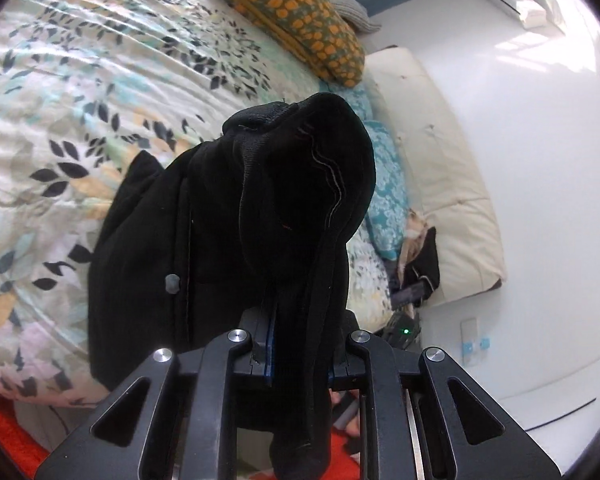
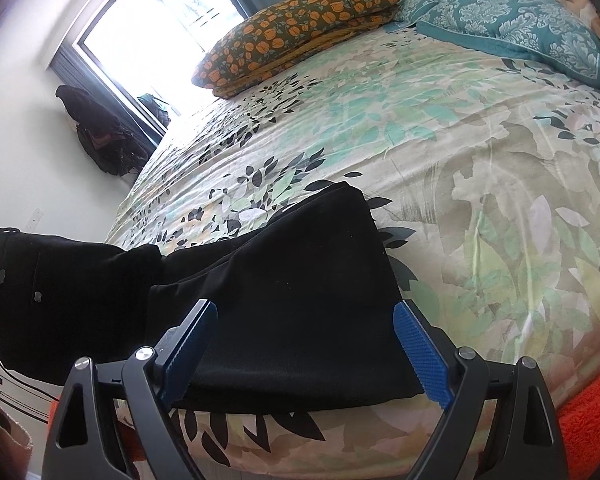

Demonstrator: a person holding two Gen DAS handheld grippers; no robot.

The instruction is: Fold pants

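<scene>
Black pants (image 2: pixel 300 292) bunch in the clenched left hand-held gripper (image 1: pixel 300 344); right hand-held gripper (image 2: pixel 300 356), spread wide, straddles them.

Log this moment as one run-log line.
task: fold pants | left tool: shut on pants | right tool: open over pants | pants: partly on bed

Daylight pours in through the window (image 2: pixel 156 36), which is totally blown out. White walls glare in the left wrist view too. The black pants (image 1: pixel 228 216) lose nearly all detail, maybe slightly out of focus. Heavy fisheye bending, dark vignetted corners.
</scene>
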